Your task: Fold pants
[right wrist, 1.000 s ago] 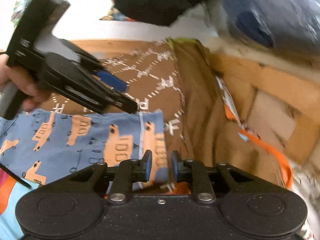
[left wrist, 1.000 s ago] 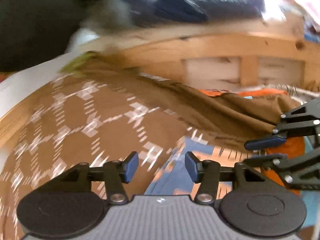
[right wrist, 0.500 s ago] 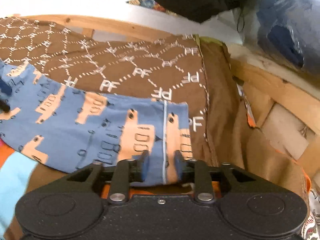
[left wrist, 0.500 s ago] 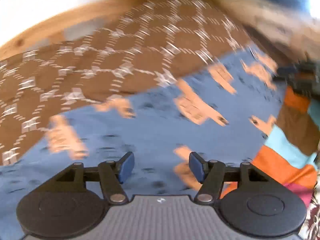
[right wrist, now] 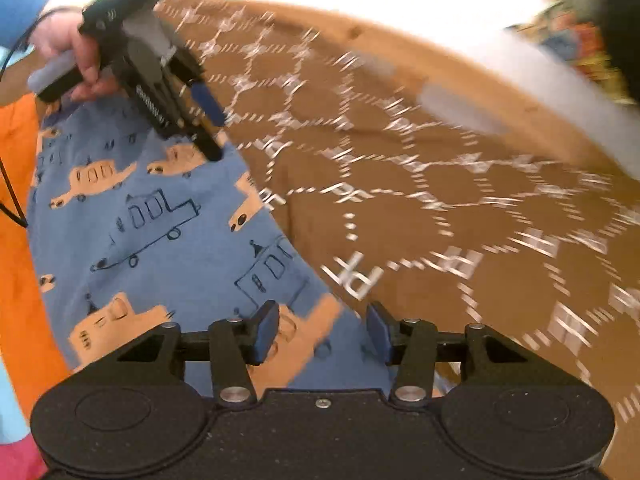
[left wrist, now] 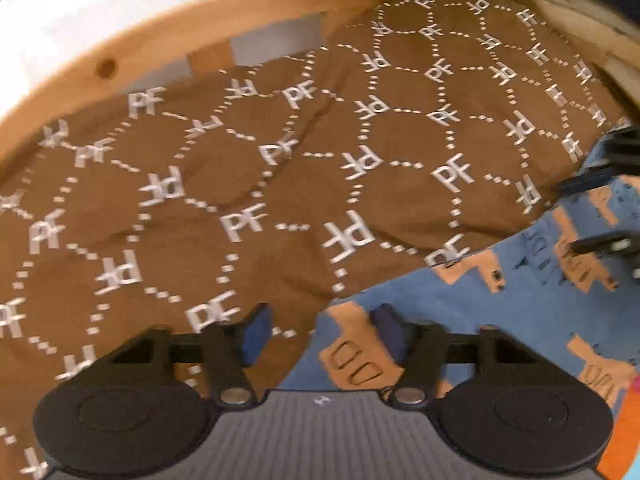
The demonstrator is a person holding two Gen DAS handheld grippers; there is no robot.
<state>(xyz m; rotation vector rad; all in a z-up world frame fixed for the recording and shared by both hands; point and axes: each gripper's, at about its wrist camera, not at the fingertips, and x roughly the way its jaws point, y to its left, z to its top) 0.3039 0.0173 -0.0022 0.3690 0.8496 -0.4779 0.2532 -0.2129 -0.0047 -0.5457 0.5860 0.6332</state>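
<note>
The blue car-printed cotton pants (right wrist: 160, 232) lie on the brown patterned bedspread (left wrist: 280, 160) (near edge), the closing left gripper (left wrist: 318, 334) and opening right gripper (right wrist: 322, 330) both gaping empty, so either may snag bedspread too.

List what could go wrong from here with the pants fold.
1. The left gripper is closing with the pants edge and the brown patterned sheet both between its jaws; it might pinch sheet too.
2. The right gripper is opening over the pants edge, gripping nothing, so that side could stay unfolded or shift.
</note>
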